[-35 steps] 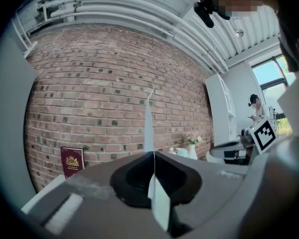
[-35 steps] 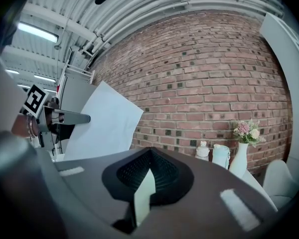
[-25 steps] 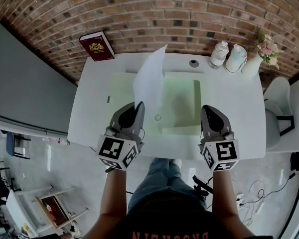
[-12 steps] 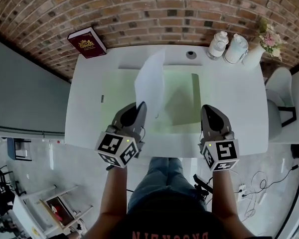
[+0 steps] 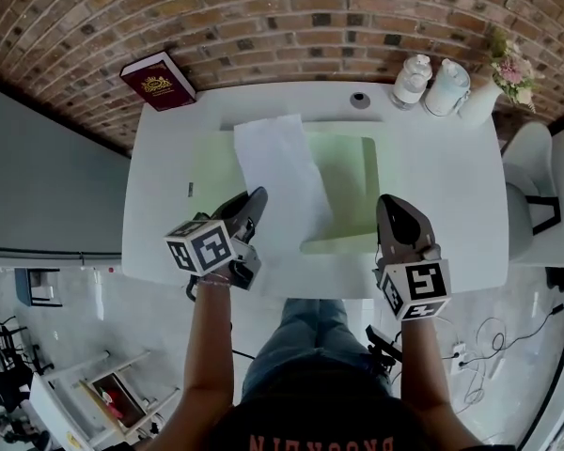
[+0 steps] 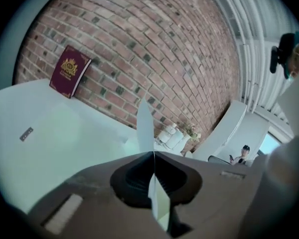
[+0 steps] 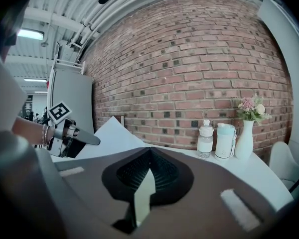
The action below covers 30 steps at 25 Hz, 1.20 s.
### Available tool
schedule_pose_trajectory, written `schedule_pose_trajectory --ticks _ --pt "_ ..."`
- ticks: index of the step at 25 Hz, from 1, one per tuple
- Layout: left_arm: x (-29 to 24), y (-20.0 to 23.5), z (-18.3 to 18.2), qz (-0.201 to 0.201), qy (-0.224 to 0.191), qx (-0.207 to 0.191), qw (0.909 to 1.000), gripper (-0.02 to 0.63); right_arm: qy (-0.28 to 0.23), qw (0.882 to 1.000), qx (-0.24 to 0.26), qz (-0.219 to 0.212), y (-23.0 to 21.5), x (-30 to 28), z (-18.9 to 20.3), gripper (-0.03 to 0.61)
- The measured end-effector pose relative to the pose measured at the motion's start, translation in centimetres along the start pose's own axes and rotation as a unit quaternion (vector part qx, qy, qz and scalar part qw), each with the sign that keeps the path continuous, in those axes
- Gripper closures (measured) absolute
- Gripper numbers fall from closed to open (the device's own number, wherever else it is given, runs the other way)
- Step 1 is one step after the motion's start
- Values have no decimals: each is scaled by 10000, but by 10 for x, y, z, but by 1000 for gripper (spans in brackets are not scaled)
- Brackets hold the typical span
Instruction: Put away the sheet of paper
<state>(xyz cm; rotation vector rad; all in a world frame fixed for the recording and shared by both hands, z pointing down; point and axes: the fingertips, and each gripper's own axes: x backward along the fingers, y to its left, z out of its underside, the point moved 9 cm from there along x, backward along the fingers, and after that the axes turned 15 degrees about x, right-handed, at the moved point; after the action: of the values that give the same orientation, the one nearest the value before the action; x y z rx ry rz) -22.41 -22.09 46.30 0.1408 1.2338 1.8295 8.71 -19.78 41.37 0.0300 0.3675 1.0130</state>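
On the white rectangular table [image 5: 451, 186]: a pale green flat plastic folder [image 5: 348, 181] lies mid-table. A thin white sheet of paper [image 5: 282, 172] slants over the folder's left part, far end toward the brick wall. Can't tell if that end rests on the top.
Left gripper [image 5: 257, 197]: jaws closed on the sheet's near edge. The sheet stands edge-on betw. the pads and pokes out past the tips.
Right gripper [image 5: 388, 200]: at the folder's right edge, jaws together. A pale green sliver sits betw. them, so it reads as nipping a folder leaf, prob. to hold it open.
Sheet, handling: v. light, limp, no stiffness of its own. Likely sags & flutters from one pinch, creases easily, tears if tugged.
Where to hold: by an edge or corner, as now. A 2nd pinch would keep it flatter, but the other gripper is busy. Best to feed the leading edge in low & slow.
Folder, contents: nothing seen inside; not sure the pocket is bare.
Far right corner: a squat white bottle [image 5: 412, 78] & a pale lidded flask [image 5: 446, 85], contents can't be told. A slim white vase [image 5: 479, 120] holds pink & cream flowers.
Far left: a maroon hardback book w/ gold crest [image 5: 158, 81] leans on the wall, well apart from the sheet.
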Motion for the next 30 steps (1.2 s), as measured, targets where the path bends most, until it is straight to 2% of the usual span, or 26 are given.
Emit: schedule_pose_trajectory --ticks 5,10,18,24,30 --pt "-15 21 -8 -214 482 479 9975 617 34 10000 28 16 2 -6 -2 578" --pt "-25 34 -12 -647 795 715 9922 617 81 9999 89 31 3 -9 -6 578" --pt "-51 51 -12 -1194 1269 729 9820 617 141 9997 203 74 3 -11 -9 578" --pt "-67 61 -9 -1608 1426 795 9734 617 350 9991 214 79 1 -10 -4 578" --pt "-81 68 0 -1768 1573 957 9669 617 399 9989 215 105 0 -11 -2 578"
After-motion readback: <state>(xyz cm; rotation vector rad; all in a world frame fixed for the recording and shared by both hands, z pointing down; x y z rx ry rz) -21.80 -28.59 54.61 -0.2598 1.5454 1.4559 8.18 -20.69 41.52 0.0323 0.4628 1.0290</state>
